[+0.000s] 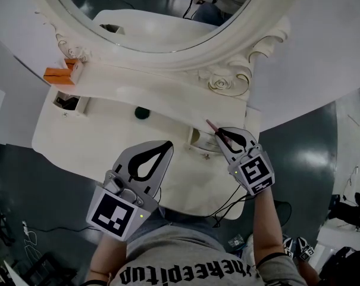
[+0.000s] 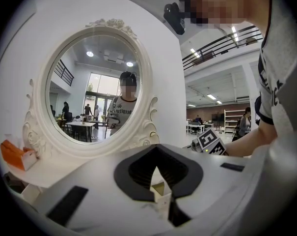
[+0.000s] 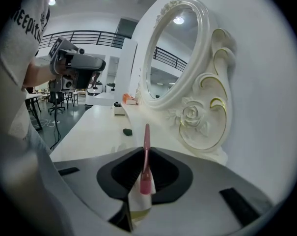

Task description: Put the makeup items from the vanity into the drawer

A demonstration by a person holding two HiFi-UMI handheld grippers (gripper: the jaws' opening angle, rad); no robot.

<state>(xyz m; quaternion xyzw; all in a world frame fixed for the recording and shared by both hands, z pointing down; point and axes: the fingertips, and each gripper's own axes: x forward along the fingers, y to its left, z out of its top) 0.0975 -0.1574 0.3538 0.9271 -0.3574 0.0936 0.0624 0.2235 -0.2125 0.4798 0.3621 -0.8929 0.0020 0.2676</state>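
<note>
Head view: a white vanity table with an oval, carved-frame mirror at its far edge, and both tongs held over the near part of the top.
Right gripper: jaws pressed together on a slim pink makeup stick, which is pinched between the black pads with its far end poking out past the tips.
Right gripper view: the pink stick stands upright in the closed right gripper, with the carved rose of the mirror frame to its right.
Stick's place: at the vanity's right side, its free end over a small open drawer set in the tabletop; I cannot tell whether it touches the drawer.
Left gripper: jaws closed tip to tip with nothing between them, held above the near middle of the tabletop, left of the drawer.
Left gripper view: the shut left gripper points at the mirror.
Small dark round item: lies on the tabletop beyond the left gripper, apart from both tongs; it also shows far out in the right gripper view.
Orange box: sits at the far left of the vanity beside the mirror frame, with a second open compartment just in front of it.
</note>
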